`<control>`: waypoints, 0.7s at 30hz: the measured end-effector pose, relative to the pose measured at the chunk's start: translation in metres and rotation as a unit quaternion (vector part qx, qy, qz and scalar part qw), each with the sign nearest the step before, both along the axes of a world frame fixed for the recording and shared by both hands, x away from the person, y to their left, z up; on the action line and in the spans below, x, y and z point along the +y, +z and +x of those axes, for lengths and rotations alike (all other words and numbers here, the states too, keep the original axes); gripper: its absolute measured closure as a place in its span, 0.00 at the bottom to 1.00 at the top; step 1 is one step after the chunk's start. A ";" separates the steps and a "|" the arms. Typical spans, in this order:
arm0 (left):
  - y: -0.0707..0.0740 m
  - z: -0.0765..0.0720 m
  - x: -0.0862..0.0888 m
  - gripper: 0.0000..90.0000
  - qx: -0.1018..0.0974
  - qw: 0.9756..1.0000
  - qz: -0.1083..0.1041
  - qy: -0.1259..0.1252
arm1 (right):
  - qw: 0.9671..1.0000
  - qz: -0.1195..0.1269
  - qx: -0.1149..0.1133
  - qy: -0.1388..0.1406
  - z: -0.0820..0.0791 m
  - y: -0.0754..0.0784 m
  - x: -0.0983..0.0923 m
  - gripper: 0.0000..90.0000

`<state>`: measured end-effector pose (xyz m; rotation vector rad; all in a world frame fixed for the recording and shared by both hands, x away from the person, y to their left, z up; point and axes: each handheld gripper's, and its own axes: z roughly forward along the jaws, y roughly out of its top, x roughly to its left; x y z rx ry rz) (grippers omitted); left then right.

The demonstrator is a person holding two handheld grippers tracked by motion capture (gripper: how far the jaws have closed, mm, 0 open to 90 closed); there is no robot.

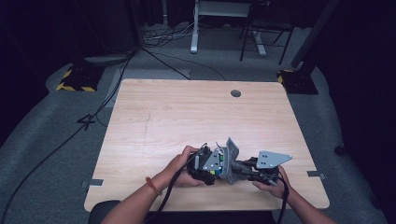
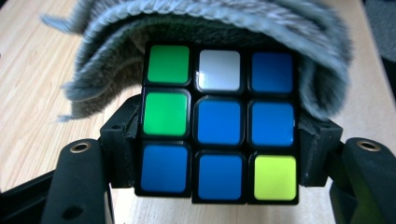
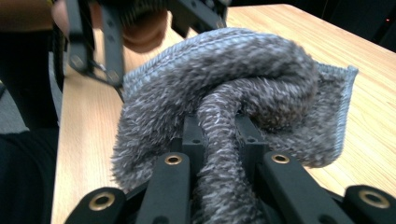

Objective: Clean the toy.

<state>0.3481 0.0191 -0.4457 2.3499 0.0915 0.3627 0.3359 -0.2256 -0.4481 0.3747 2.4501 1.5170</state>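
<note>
A Rubik's cube (image 2: 218, 126) sits clamped between the black jaws of my left gripper (image 2: 218, 140), its near face mostly blue with two green, one white and one yellow tile. A grey fuzzy cloth (image 2: 210, 23) drapes over the cube's top and far side. My right gripper (image 3: 219, 135) is shut on a bunched fold of that cloth (image 3: 224, 79), pressed against the cube from the opposite side. In the high view both grippers meet near the table's front edge: left gripper (image 1: 214, 169), cloth (image 1: 229, 153), right gripper (image 1: 239, 167).
The wooden table (image 1: 187, 112) has a round cable hole (image 1: 236, 93) near its far edge. The front edge lies just below the hands. Cables, yellow-black striped stand bases (image 1: 74, 79) and desk legs (image 1: 194, 28) stand on the floor beyond.
</note>
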 end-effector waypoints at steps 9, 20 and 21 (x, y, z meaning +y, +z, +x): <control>0.013 -0.007 0.003 0.37 -0.022 1.000 -0.021 -0.008 | 0.999 -0.024 0.006 -0.043 0.009 -0.009 -0.008 0.87; 0.010 0.000 0.006 0.37 -0.001 0.999 -0.035 0.001 | 0.999 0.023 -0.018 -0.029 -0.003 0.007 -0.007 0.87; 0.010 -0.001 0.005 0.37 -0.001 0.999 -0.034 -0.003 | 0.999 0.027 -0.022 -0.023 -0.005 0.010 -0.006 0.87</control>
